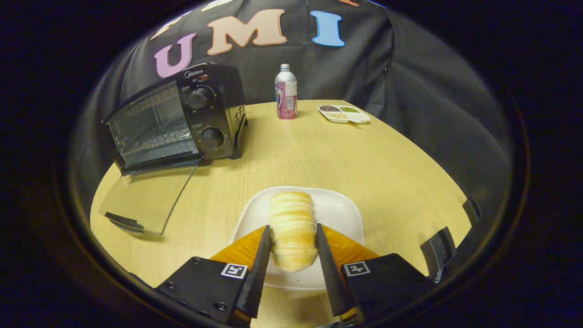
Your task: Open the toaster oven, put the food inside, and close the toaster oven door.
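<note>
A pale ridged bread roll [292, 214] lies on a white plate [341, 214] on the wooden table, right between my fingers. My gripper [293, 228] is closed onto the roll, with both fingers pressing its sides. The black toaster oven [209, 114] stands beyond the plate to the left, its inside and wire rack exposed. Its glass door [150, 196] hangs open, folded down flat over the table, with the dark handle [123, 222] at its near end.
A pink and silver bottle [286, 93] stands at the far side of the table [319, 155]. Beside it to the right lies a white divided dish [345, 114] with grains. Dark chair backs [439, 248] rise past the table's right edge.
</note>
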A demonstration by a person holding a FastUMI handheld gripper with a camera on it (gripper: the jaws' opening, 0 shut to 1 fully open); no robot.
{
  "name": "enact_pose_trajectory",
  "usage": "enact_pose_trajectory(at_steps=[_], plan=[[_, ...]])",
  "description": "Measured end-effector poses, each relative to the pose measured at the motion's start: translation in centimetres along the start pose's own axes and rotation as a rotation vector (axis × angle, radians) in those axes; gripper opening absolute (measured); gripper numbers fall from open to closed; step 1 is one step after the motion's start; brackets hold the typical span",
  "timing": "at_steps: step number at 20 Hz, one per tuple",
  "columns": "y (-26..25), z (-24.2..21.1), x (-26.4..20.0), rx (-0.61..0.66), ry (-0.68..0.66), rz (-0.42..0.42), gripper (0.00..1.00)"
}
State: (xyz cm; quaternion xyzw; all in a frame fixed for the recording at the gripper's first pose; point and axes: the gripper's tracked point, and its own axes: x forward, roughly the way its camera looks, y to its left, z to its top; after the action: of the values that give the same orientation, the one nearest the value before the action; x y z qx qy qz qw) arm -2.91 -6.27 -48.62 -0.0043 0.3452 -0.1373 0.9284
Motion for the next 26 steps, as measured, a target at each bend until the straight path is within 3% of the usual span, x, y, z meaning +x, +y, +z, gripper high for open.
enact_pose_trajectory(at_steps=[1,6,14,19,21,26], plan=[[0.0,0.1,0.0,-0.010,-0.005,-0.008,0.57],[1.3,0.7,-1.5,-0.020,-0.036,-0.010,0.56],[13.7,5.3,-8.0,0.113,-0.169,0.347,0.55],[21.5,8.4,-8.0,0.268,-0.171,0.527,0.55],[23.7,10.1,-7.1,0.355,-0.166,0.564,0.55],[26.2,14.6,-2.7,0.554,-0.168,0.542,0.55]])
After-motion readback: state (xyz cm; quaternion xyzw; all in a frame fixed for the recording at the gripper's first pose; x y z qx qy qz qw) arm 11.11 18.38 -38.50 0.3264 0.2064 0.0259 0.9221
